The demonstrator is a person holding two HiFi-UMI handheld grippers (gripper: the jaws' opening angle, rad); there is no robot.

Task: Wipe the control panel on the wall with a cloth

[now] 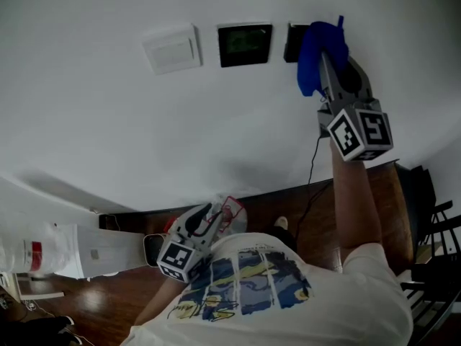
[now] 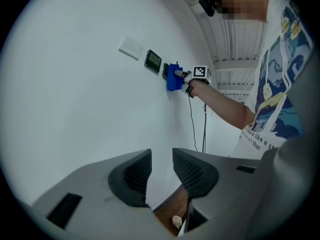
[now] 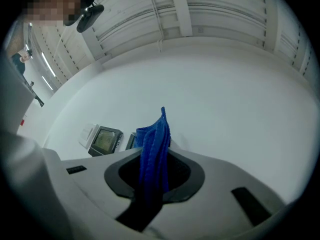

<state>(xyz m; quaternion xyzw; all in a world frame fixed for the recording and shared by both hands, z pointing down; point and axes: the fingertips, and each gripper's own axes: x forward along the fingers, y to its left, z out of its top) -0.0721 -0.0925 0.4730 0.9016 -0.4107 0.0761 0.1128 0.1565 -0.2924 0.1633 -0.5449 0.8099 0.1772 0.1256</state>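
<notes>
Right gripper (image 1: 325, 49) fingers pinch the blue cloth (image 1: 315, 52), pressed on the control panel (image 1: 292, 42) just ahead of them (wiping judged under way; neighbouring display (image 1: 245, 44) not yet reached). Left gripper (image 2: 159, 176) fingers spread, empty.

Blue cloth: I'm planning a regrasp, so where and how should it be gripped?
Probably as the right gripper holds it: clamp the bunched fold of the blue cloth, coming from the room side, leaving its free end toward the wall.
</notes>
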